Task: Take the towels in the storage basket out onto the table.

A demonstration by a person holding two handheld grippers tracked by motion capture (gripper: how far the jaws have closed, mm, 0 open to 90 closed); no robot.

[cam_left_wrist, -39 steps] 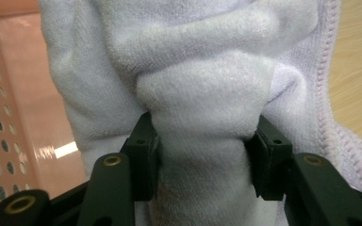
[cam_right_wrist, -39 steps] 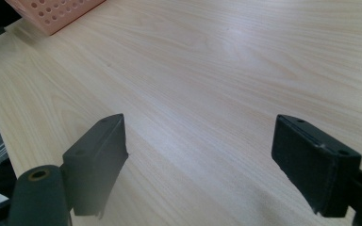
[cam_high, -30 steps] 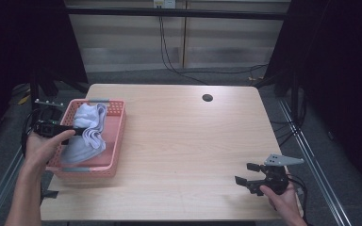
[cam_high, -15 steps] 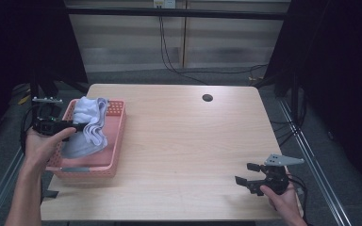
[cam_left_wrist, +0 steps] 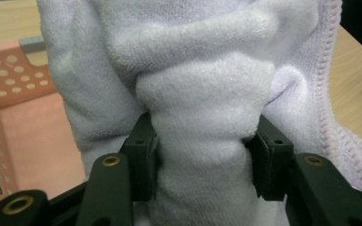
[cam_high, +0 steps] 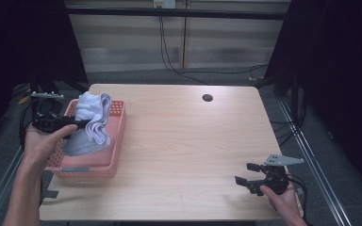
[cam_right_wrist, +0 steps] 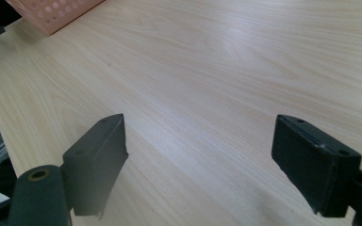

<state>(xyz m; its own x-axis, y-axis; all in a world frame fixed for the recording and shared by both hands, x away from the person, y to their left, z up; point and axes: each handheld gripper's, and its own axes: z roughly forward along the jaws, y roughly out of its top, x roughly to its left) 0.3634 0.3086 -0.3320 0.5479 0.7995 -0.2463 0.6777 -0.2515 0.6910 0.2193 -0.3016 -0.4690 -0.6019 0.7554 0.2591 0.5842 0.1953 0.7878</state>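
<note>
At about nine o'clock on the table (cam_high: 184,141) our left gripper (cam_high: 78,124) has its fingers (cam_left_wrist: 143,157) clenched on a thick bunched fold of the white towel (cam_high: 92,123). The towel is raised above the pink perforated basket (cam_high: 92,167), and its lower folds seem to trail down into it. In the left gripper view the terry cloth bulges between the two pads, with a stitched hem running down the three o'clock side and the basket wall (cam_left_wrist: 9,84) at nine o'clock.

The grip looks firm, yet it gathers only one fold. We judge that the rest of the cloth could drag on the basket rim as we lift, tipping or sliding the light basket towards the table edge at eight o'clock. If the fold creeps out of the pads under the cloth's own weight, the towel would drop back in a heap. A hanging corner might also snag in the basket's holes.

Farther along, a small dark round hole (cam_high: 207,98) sits at about one o'clock. At five o'clock our right gripper (cam_high: 246,174) waits low over bare wood, its fingers (cam_right_wrist: 99,162) released and wide apart with nothing between them. It is well apart from the towel, so it cannot steady the basket from there.
</note>
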